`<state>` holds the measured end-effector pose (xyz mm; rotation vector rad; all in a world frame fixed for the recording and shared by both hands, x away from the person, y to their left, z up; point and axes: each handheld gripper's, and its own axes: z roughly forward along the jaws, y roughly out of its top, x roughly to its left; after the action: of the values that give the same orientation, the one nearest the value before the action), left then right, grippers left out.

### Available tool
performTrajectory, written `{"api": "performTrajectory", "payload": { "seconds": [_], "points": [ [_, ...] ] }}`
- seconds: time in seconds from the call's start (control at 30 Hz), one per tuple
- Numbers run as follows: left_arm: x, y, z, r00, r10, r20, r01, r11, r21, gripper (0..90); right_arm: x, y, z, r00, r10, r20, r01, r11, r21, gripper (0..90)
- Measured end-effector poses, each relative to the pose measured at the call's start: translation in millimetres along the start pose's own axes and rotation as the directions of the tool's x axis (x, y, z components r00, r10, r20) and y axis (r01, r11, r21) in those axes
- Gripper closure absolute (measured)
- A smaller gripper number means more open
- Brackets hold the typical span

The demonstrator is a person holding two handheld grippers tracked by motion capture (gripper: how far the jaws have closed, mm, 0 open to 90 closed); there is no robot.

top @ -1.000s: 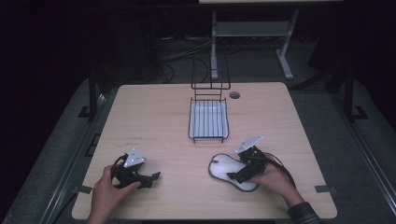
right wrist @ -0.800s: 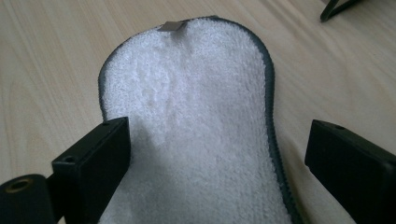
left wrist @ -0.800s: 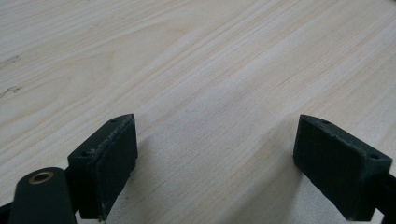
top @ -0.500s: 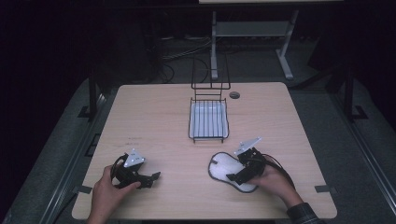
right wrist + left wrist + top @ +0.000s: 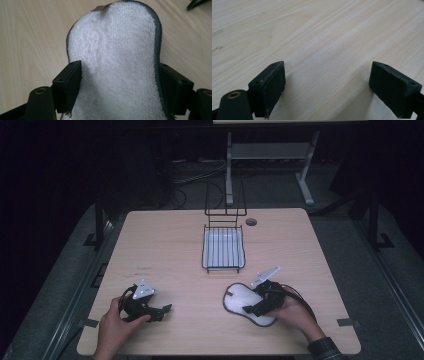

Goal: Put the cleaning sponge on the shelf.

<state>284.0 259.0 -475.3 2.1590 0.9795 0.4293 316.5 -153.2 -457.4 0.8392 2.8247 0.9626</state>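
A white fleecy pad with dark edging (image 5: 239, 299) lies flat on the wooden table (image 5: 165, 245) at the front right. My right gripper (image 5: 253, 309) rests over its near end, open. In the right gripper view the pad (image 5: 117, 50) runs up between the jaws and away from my right gripper (image 5: 120, 65), one jaw at each long edge, and it is not buckled. My left gripper (image 5: 162, 312) sits at the front left, held by a hand. In its own view the left gripper (image 5: 328, 67) stands open over bare wood with nothing between the jaws.
A black wire rack with a white tray inside (image 5: 223, 251) stands at the table's middle back, with its wire frame rising behind (image 5: 225, 202). A round cable hole (image 5: 251, 221) is beside it. Dark floor and a metal stand lie beyond the table.
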Motion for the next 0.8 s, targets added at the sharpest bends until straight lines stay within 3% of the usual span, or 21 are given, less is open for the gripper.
{"api": "performTrajectory", "payload": {
  "seconds": [0.23,0.5,0.8],
  "points": [
    [0.0,0.0,0.0,1.0000,0.000,0.000,0.000,1.0000,0.000,13.0,0.5,0.5,-7.1,0.9999,-0.012,0.006,0.012,1.000,-0.011,33.7],
    [0.0,0.0,0.0,1.0000,0.000,0.000,0.000,1.0000,0.000,13.0,0.5,0.3,-18.1,0.9999,-0.011,0.003,0.011,0.998,-0.059,47.7],
    [0.0,0.0,0.0,1.0000,0.000,0.000,0.000,1.0000,0.000,13.0,0.7,3.2,-29.9,0.9993,-0.010,-0.036,0.006,0.996,-0.093,59.8]
  ]
}}
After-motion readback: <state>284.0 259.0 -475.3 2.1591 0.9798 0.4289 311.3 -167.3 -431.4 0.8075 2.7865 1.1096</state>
